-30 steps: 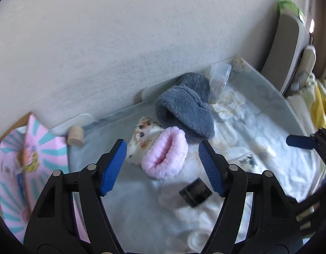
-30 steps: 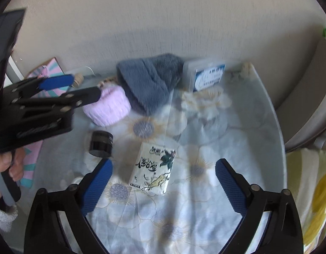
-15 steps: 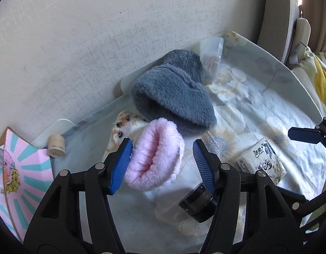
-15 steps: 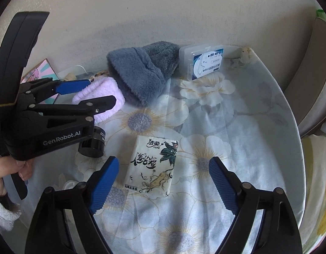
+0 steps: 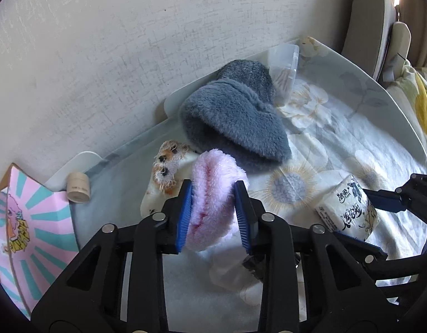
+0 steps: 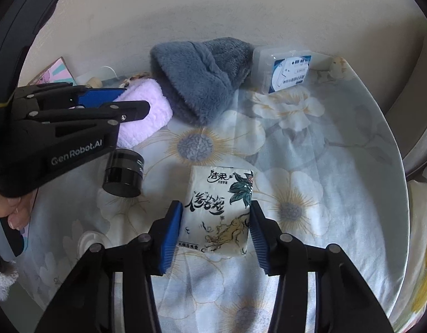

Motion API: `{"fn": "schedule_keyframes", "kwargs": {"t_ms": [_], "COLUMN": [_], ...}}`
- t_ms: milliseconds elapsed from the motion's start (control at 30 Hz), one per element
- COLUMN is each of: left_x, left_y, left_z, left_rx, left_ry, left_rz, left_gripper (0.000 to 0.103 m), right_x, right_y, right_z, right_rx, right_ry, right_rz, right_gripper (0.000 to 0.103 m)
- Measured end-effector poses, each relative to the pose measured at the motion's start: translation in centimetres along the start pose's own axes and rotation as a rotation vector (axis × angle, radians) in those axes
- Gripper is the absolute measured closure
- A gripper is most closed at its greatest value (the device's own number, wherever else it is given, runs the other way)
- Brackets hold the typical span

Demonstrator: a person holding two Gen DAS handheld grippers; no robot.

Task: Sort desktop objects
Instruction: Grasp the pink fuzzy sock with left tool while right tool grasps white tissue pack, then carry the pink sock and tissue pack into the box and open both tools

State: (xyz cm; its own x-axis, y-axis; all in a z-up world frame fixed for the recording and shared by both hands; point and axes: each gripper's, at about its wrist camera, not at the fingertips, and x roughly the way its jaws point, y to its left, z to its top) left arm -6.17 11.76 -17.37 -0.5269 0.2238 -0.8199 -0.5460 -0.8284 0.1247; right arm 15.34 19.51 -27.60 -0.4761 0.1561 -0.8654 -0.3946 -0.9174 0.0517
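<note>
A rounded table (image 6: 391,149) covered with a pale floral cloth (image 6: 310,144) stands against a cream textured wall (image 5: 130,41); to its right are beige cushioned furniture (image 5: 371,14) and yellow-patterned bedding (image 5: 424,105). At the far edge, near the wall, lie a grey fleece hat (image 6: 202,77) and, just right of it, a clear plastic box with a blue label (image 6: 285,72). The left gripper (image 5: 213,211) has just been closing and its blue pads now squeeze a pink fluffy item (image 5: 213,194) at the left side of the table, in front of the hat. Behind that item lies a small furry orange-and-white toy (image 5: 169,166), and farther left a small wooden cylinder (image 5: 78,190) and a pink and teal striped card (image 5: 27,222) sit near the wall. A black round jar (image 6: 123,173) lies on its side close to the left gripper. The right gripper (image 6: 216,227) has also just been closing; its pads press both sides of a white tissue pack with black lettering (image 6: 220,208) near the middle of the cloth. A person's fingers (image 6: 13,211) show at the left edge.
</note>
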Motion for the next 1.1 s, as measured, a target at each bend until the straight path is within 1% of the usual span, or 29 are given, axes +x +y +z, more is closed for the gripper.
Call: {"fn": "schedule_keyframes", "kwargs": {"t_ms": [133, 367, 467, 600, 733, 900, 1100], "left_x": [-0.9, -3.4, -5.2, -8.1, -11.4, -14.8, -18.4], "left_y": [-0.1, 0.0, 0.5, 1.7, 3.4, 5.6, 9.2], "left_z": [0.2, 1.5, 2.3, 3.3, 3.9, 4.2, 3.3], "left_rx": [-0.001, -0.014, -0.032, -0.075, -0.114, -0.155, -0.24], "left_ry": [-0.009, -0.032, -0.04, -0.046, -0.059, -0.083, -0.095], "left_rz": [-0.01, -0.024, -0.03, -0.037, -0.022, 0.012, 0.058], "left_gripper": [0.078, 0.078, 0.078, 0.078, 0.078, 0.078, 0.078], "right_x": [-0.8, -2.5, -3.9, -5.7, -7.6, -10.4, -11.7], "right_y": [-0.1, -0.5, -0.7, -0.9, -1.4, -0.4, 1.3], "right_z": [0.1, 0.6, 1.2, 2.8, 4.7, 6.9, 9.8], "right_rx": [0.001, 0.002, 0.002, -0.001, -0.018, -0.079, -0.152], "right_ry": [-0.02, -0.027, -0.03, -0.027, -0.034, -0.057, -0.082], "right_rz": [-0.004, -0.004, 0.001, 0.028, 0.044, 0.045, 0.085], "right_gripper": [0.059, 0.059, 0.059, 0.059, 0.059, 0.059, 0.059]}}
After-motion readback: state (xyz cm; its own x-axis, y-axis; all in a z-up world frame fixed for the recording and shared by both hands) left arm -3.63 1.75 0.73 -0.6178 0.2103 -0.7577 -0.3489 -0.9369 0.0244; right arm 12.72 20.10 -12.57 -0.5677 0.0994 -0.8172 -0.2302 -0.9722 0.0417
